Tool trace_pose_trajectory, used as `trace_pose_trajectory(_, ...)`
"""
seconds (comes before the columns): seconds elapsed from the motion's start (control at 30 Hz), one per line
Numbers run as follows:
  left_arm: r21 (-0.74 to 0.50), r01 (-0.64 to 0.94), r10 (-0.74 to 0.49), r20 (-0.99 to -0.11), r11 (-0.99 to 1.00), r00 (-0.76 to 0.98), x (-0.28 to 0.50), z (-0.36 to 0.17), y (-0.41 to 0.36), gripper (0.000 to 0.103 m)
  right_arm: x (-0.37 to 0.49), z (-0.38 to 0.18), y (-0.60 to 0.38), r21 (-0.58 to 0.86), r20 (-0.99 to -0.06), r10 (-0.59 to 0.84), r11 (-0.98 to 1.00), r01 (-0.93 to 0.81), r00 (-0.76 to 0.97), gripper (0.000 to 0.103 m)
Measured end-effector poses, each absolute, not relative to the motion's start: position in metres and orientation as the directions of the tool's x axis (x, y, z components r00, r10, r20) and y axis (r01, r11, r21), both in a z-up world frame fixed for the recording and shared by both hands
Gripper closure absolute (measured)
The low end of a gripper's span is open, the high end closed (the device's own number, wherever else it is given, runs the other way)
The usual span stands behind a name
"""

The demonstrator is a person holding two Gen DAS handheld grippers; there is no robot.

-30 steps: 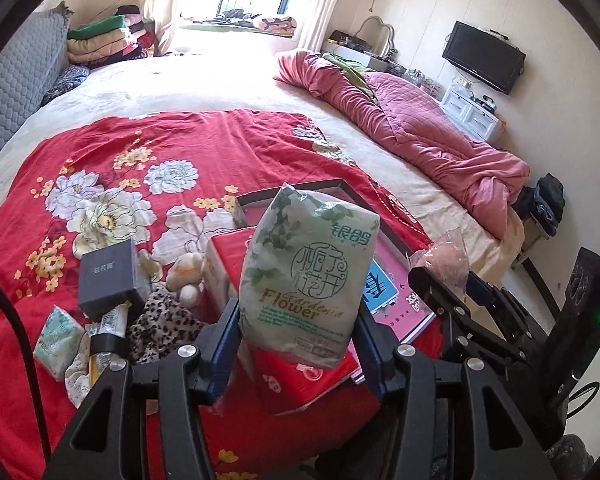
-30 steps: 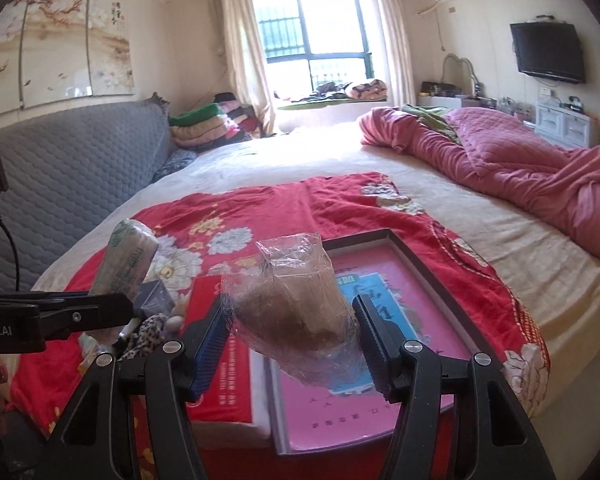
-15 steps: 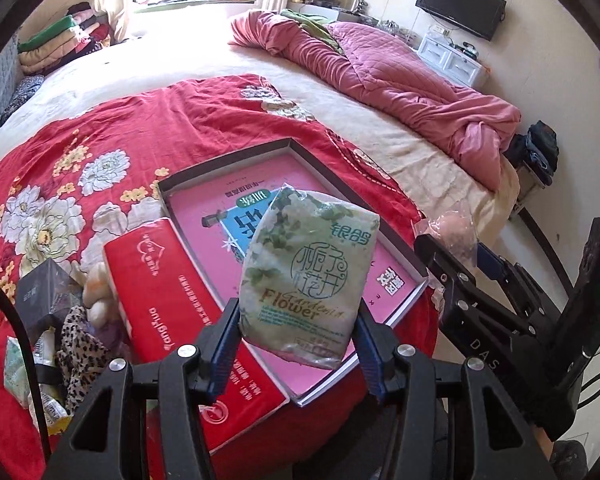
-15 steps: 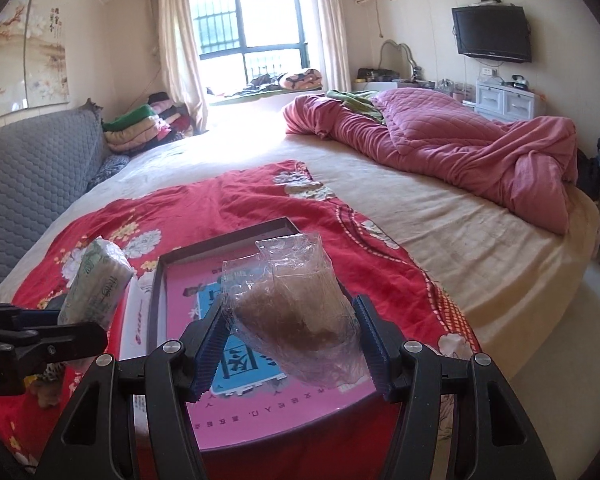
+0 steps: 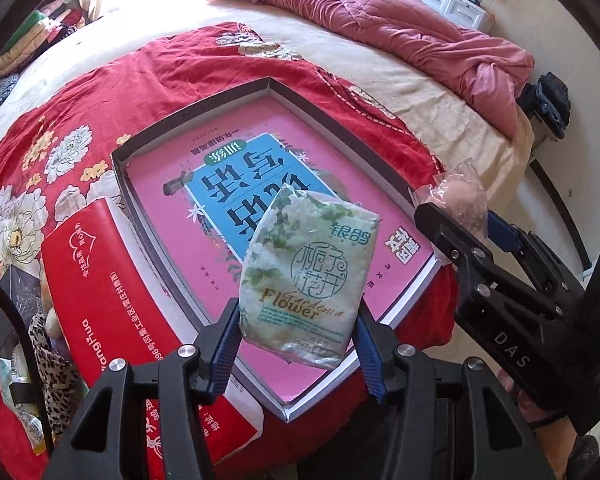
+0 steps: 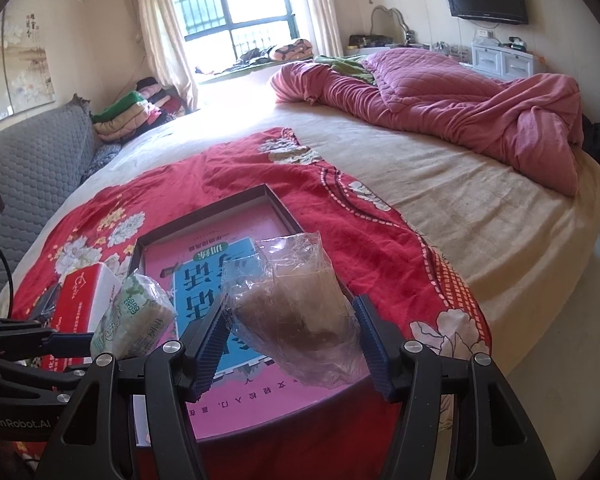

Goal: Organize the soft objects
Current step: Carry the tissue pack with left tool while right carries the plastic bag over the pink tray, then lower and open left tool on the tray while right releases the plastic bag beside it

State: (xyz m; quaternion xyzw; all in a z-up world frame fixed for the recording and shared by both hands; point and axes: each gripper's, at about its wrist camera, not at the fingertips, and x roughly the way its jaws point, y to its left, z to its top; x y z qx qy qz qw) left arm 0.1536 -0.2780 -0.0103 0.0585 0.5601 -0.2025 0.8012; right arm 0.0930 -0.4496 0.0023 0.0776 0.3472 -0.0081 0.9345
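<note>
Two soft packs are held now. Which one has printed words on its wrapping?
The green-white tissue pack in the left claw: it reads "Flower". The clear plastic bag in the right claw has no print.

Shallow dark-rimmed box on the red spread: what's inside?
The box holds only a pink sheet with a blue panel. The tissue pack and clear bag, both gripped above it, hide part of the floor.
</note>
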Motion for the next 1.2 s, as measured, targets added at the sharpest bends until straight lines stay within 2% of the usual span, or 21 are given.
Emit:
trace_pose_trajectory(0.27, -0.018, 0.431, -0.140, -0.957, 0.902, 0.253, 0.154, -0.026, -0.296, 0.050, 0.103, -0.017, -0.455, 0.139, -0.714, 0.042, 0.987, 0.083, 0.699, 0.040)
trace_pose_trajectory(0.5, 0.010, 0.474, -0.096, -0.975, 0.880, 0.199, 0.151, -0.045, -0.305, 0.049, 0.112, -0.034, -0.452, 0.101, -0.759, 0.033, 0.993, 0.068, 0.650, 0.039)
trace_pose_trajectory(0.8, 0.059, 0.507, -0.050, -0.979, 0.860, 0.199, 0.148, -0.055, -0.316, 0.049, 0.114, -0.038, -0.449, 0.070, -0.766, 0.013, 0.996, 0.063, 0.643, 0.038)
trace_pose_trajectory(0.93, 0.052, 0.513, -0.056, -0.980, 0.857, 0.193, 0.148, -0.056, -0.318, 0.049, 0.114, -0.039, -0.450, 0.074, -0.763, 0.014, 0.995, 0.065, 0.647, 0.037)
trace_pose_trajectory(1.2, -0.037, 0.511, -0.150, -0.972, 0.859, 0.182, 0.146, -0.048, -0.313, 0.046, 0.113, -0.039, -0.448, 0.060, -0.756, 0.004, 0.996, 0.063, 0.655, 0.033)
